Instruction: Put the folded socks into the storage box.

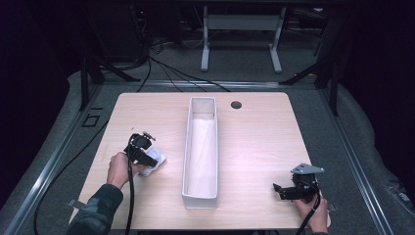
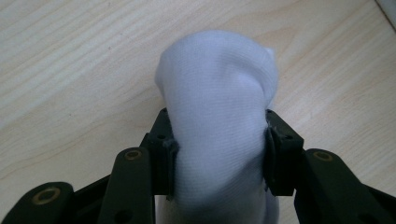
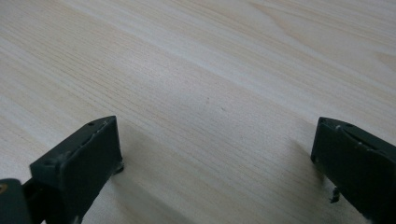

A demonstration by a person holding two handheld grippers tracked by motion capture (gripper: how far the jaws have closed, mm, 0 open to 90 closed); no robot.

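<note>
High view: my left hand (image 1: 119,168) comes in from the lower left, forearm angled toward the table centre, holding my left gripper (image 1: 147,157) over a white sock (image 1: 155,162) on the left part of the wooden table (image 1: 259,137); my right gripper (image 1: 280,189) sits low at the near right corner, pointing left. A long white box (image 1: 200,190) stands open along the table's middle, a round cable hole (image 1: 236,105) just beyond it; grey carpet and a desk frame (image 1: 242,29) behind. Left gripper view: both jaws pinch the sock at its sides, its rounded end bulging forward above the wood. Right gripper view: my jaws stand spread wide apart, bare wood grain between.
</note>
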